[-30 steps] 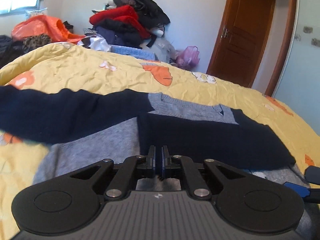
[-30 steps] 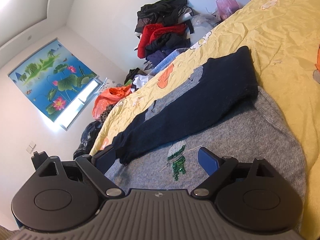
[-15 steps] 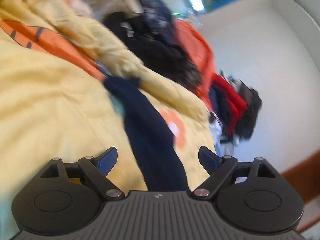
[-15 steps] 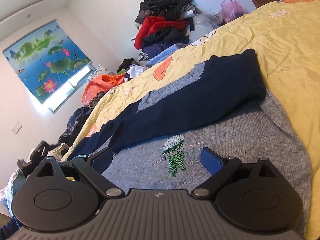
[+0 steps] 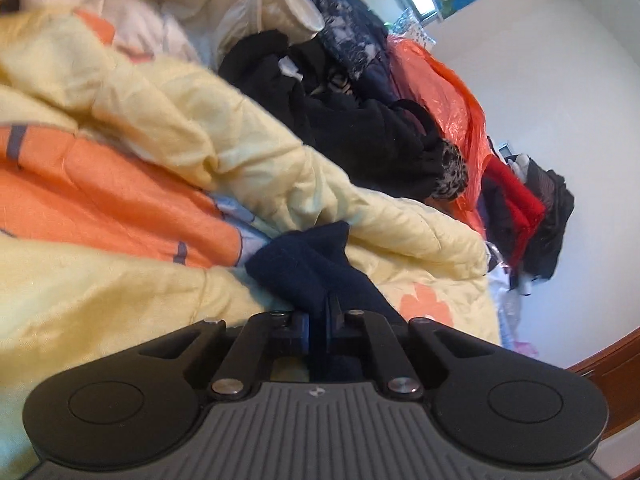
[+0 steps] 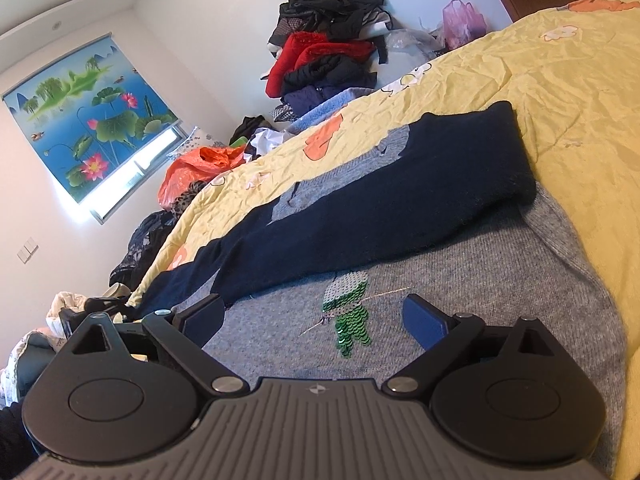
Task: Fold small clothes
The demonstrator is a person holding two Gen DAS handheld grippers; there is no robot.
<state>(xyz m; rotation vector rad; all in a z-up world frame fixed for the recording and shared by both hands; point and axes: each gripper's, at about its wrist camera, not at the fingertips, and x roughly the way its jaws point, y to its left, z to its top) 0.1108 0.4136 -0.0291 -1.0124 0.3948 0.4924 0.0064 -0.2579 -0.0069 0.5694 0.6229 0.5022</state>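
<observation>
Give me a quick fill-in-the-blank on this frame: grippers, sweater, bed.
1. The left gripper is shut on the sweater's navy ____.
2. The right gripper hovers with its jaws ____ over the grey sweater.
3. The sequin figure on the sweater's front is mostly ____ in colour.
4. The sweater lies on a ____ quilt with orange patches.

Missing words: sleeve; open; green; yellow

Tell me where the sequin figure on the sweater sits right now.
In the right wrist view, the sequin figure lies on the grey sweater front, just below the folded navy sleeve, between the open right tool fingers.
</observation>
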